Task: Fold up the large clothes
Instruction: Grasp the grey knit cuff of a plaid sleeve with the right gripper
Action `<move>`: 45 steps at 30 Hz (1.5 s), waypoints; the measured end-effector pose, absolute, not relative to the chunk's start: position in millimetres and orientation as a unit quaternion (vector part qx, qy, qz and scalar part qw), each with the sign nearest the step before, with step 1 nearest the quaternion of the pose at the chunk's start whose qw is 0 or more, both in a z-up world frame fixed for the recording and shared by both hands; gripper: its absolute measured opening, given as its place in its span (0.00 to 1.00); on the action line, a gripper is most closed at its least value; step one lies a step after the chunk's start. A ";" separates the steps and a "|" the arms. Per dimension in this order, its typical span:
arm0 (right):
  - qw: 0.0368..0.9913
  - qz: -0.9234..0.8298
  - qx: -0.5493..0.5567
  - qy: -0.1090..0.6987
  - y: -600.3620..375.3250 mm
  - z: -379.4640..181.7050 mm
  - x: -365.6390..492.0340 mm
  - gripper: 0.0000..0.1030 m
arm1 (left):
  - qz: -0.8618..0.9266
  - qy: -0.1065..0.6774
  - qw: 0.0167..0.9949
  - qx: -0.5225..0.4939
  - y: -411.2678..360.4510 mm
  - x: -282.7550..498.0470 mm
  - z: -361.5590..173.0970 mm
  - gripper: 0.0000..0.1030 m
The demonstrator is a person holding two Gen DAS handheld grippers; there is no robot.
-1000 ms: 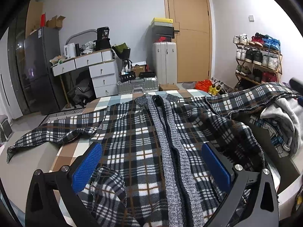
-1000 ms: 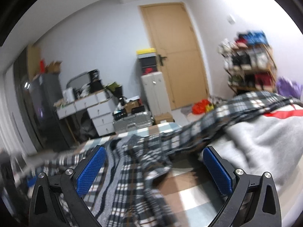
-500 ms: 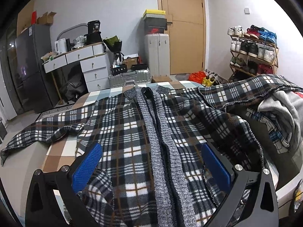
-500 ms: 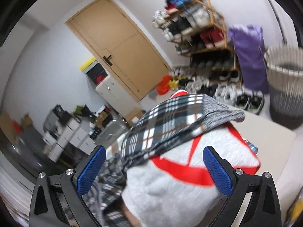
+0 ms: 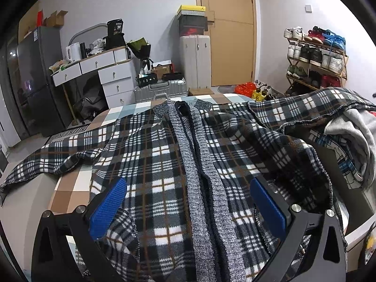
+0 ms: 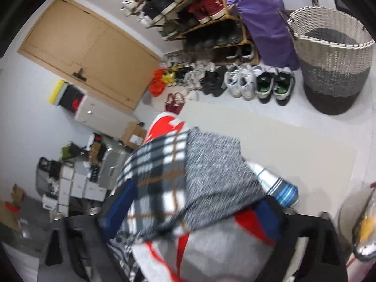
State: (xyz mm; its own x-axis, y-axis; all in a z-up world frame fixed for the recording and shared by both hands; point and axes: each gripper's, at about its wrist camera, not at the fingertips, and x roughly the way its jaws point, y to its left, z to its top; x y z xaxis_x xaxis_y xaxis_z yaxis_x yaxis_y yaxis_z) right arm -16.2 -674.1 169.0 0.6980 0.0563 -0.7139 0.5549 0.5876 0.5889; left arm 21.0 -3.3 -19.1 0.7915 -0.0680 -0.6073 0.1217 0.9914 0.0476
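A large plaid cardigan (image 5: 150, 155) with a grey knitted front band is seen spread face up on a checked table (image 5: 68, 188), its long axis running from the near edge to the collar at the far end. One sleeve (image 5: 47, 162) is stretched out to the left and hangs off the table edge; the other sleeve (image 5: 305, 108) is carried off to the right, where it is draped over a heap of other clothes (image 5: 352, 141). In the right wrist view the cuff end of that sleeve (image 6: 188, 176) is found lying between the pads of the right gripper (image 6: 188, 216), on top of a grey and red garment (image 6: 211, 246) in the heap; the jaws are closing around it, but the picture is blurred and a firm pinch is not yet shown. The left gripper (image 5: 188, 211) is held spread wide above the near hem, straddling the front band, with nothing clamped. The right sleeve is thus nearer to the right hand, and it lies across the body's long axis; the next fold is judged to call for that sleeve to be drawn leftward onto the body. Beyond the table a shoe rack (image 5: 315, 58) and a door (image 5: 230, 30) are seen at the far wall.
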 end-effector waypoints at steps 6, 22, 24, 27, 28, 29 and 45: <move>0.828 -0.199 0.398 0.342 -676.1 177.0 -12.1 0.08 | -0.050 0.321 0.945 0.038 -0.5 22.5 -18.7 0.99; 0.926 -0.285 0.131 0.210 -579.0 334.1 50.2 0.05 | -0.022 0.316 0.948 0.026 33.6 24.3 -16.7 0.99; 0.931 -0.295 0.103 0.188 -558.5 354.5 62.2 0.05 | -0.020 0.313 0.949 0.025 39.1 23.7 -15.7 0.99; 0.943 -0.288 0.063 0.155 -518.6 387.3 79.0 0.05 | -0.016 0.312 0.950 0.023 50.6 23.1 -15.5 0.99; 0.947 -0.282 0.048 0.146 -502.8 399.1 85.1 0.05 | -0.015 0.312 0.950 0.022 55.3 22.6 -15.4 0.99; 0.953 -0.273 0.034 0.126 -479.0 415.1 91.8 0.05 | -0.013 0.312 0.950 0.021 59.3 22.1 -15.2 0.99; 0.957 0.102 -0.010 0.271 -124.5 277.6 192.2 0.05 | 0.012 0.273 0.959 -0.070 137.0 6.5 9.3 0.99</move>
State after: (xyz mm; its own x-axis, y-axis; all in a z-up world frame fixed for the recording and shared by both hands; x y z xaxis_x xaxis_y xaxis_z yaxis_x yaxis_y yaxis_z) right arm 192.2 -124.5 277.6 0.8322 0.1902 -0.5209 -0.2011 0.9789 0.0362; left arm 6.5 137.0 9.3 0.8503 -0.0149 -0.5261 -0.0612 0.9900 -0.1269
